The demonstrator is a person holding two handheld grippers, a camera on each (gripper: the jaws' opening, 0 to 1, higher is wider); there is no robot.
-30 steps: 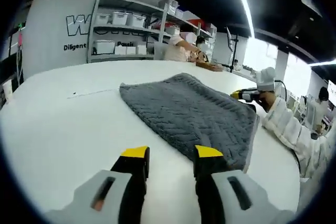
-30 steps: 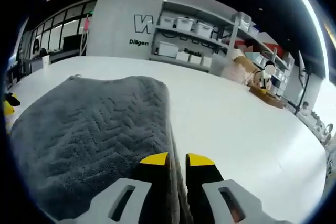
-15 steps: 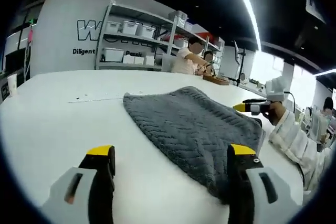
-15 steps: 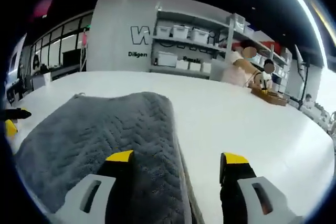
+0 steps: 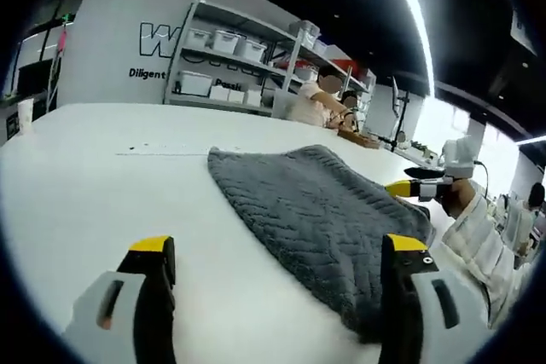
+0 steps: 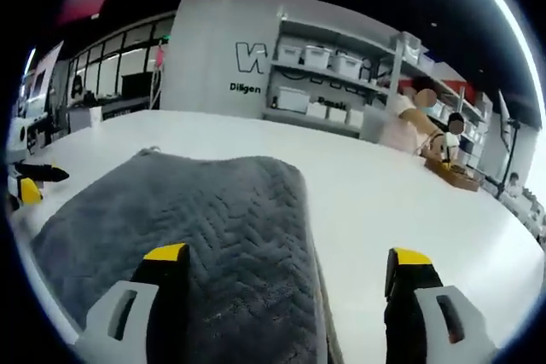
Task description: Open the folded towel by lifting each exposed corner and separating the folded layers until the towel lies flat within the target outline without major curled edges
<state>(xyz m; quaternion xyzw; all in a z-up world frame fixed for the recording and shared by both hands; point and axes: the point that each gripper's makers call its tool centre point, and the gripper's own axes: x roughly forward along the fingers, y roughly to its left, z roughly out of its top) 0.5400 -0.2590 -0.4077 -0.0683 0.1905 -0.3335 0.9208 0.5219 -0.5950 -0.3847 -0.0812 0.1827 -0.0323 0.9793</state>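
A grey folded towel (image 5: 311,204) with a herringbone weave lies on the white table (image 5: 102,176). My left gripper (image 5: 280,249) is open, low over the table at the towel's near corner; its right jaw stands at the towel's edge, its left jaw over bare table. In the right gripper view the same towel (image 6: 188,219) spreads ahead and to the left. My right gripper (image 6: 288,255) is open, straddling the towel's right folded edge. The right gripper's yellow tip (image 5: 401,187) shows beyond the towel in the left gripper view. The left gripper's tip (image 6: 26,189) sits at the far left.
A thin dark line (image 5: 162,153) is marked on the table beyond the towel. A person's white sleeve (image 5: 473,249) reaches in at the right. Shelves with white bins (image 5: 222,70) and people at a bench (image 6: 435,138) stand far behind the table.
Both grippers went from nearly closed to wide open over the second. Both cameras dropped lower and nearer the towel's edges. The towel lies as before.
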